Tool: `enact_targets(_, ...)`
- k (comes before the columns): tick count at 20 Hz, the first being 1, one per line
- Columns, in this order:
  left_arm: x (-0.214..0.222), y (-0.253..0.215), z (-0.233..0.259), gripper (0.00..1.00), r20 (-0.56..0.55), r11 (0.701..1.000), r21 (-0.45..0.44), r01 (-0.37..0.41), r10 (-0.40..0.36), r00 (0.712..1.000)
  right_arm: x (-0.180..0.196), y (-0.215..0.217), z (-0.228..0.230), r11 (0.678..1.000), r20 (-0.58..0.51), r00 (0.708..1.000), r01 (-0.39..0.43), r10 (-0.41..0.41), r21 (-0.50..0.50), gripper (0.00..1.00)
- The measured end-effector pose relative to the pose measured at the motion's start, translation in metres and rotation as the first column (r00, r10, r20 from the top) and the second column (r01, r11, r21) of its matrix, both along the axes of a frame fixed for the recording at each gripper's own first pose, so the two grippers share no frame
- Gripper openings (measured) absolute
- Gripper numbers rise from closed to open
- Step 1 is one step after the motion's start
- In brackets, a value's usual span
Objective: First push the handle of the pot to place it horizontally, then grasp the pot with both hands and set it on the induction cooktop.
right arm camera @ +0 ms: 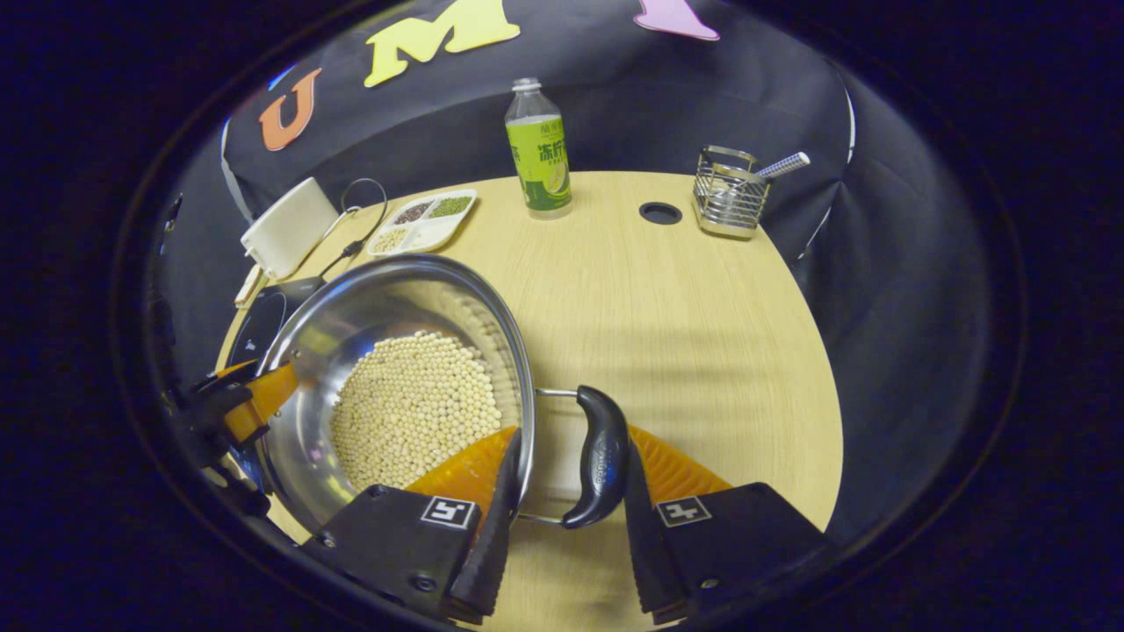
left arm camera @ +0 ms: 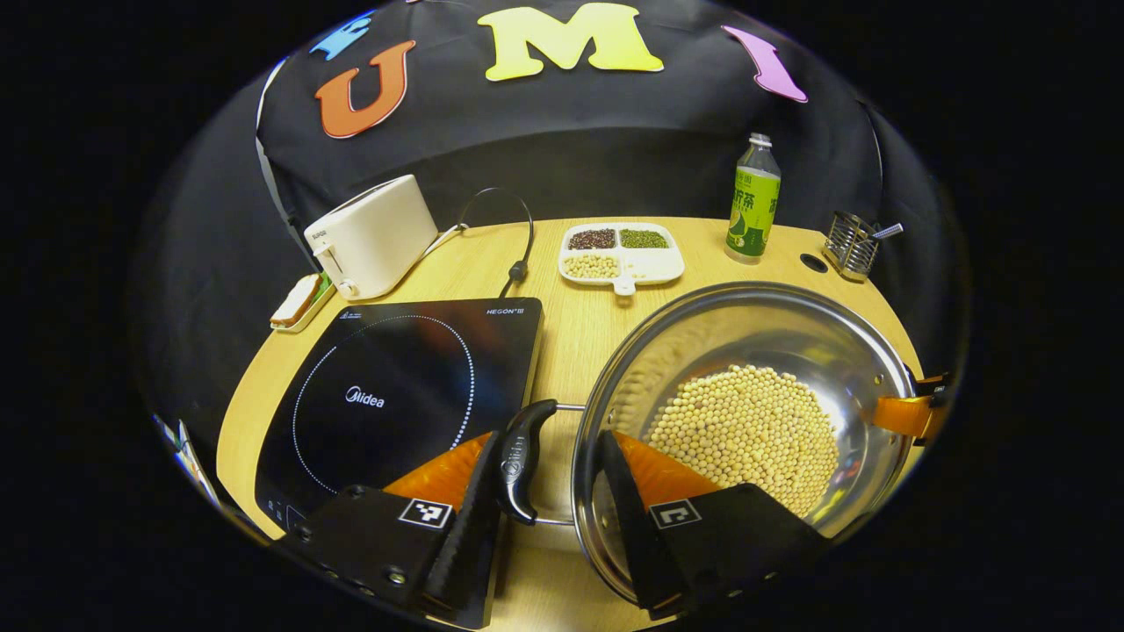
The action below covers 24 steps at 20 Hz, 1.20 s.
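Pot (left arm camera: 746, 395) of beans sits on the worktop (right arm camera: 685, 307) just right of the induction cooktop (left arm camera: 395, 395). Left hand-held gripper (left arm camera: 549, 474) and right hand-held gripper (right arm camera: 571, 474) each straddle a side handle, fingers spread. Risk: uneven lift tips pot, spilling beans.

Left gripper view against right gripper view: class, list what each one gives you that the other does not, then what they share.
Left gripper view: the cooktop with its whole glass face, and the left tongs straddling the pot's left handle.
Right gripper view: the bare table right of the pot, and the right tongs straddling the right handle.
Both: the pot of beans, bottle, divided dish, toaster, wire holder.
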<state>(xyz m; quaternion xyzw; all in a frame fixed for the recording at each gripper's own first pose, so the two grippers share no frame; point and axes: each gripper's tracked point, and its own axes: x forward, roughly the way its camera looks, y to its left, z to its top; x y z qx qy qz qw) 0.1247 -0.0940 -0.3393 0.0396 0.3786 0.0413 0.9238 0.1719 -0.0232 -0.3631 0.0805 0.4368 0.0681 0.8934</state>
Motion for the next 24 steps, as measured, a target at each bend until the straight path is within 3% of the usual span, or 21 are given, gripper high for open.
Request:
enact_targets(1, 0.001, 0.0, 0.0, 0.77, -0.009, 1.0, -0.007, 0.003, -0.003, 1.0, -0.001, 0.001, -0.001, 1.0, -0.004, 1.0, 0.008, -0.008, 0.003, 0.58)
enact_targets(2, -0.002, -0.001, 0.0, 0.63, -0.031, 1.0, -0.025, -0.005, 0.004, 1.0, -0.005, 0.0, 0.0, 1.0, -0.009, 1.0, 0.028, -0.028, 0.007, 0.57)
enact_targets(10, -0.027, 0.022, 0.043, 0.6, 0.038, 0.996, -0.066, 0.067, -0.065, 0.997, -0.05, 0.021, 0.05, 0.996, 0.07, 0.994, 0.088, -0.087, -0.014, 0.53)
enact_targets(17, -0.04, 0.091, 0.08, 0.59, 0.1, 0.995, -0.04, 0.09, -0.086, 0.991, -0.072, 0.089, 0.088, 0.995, 0.114, 0.989, 0.096, -0.096, 0.004, 0.54)
enact_targets(24, -0.044, 0.164, 0.088, 0.59, 0.101, 0.998, -0.031, 0.049, -0.046, 0.994, -0.075, 0.163, 0.102, 0.998, 0.115, 0.991, 0.063, -0.065, 0.016, 0.54)
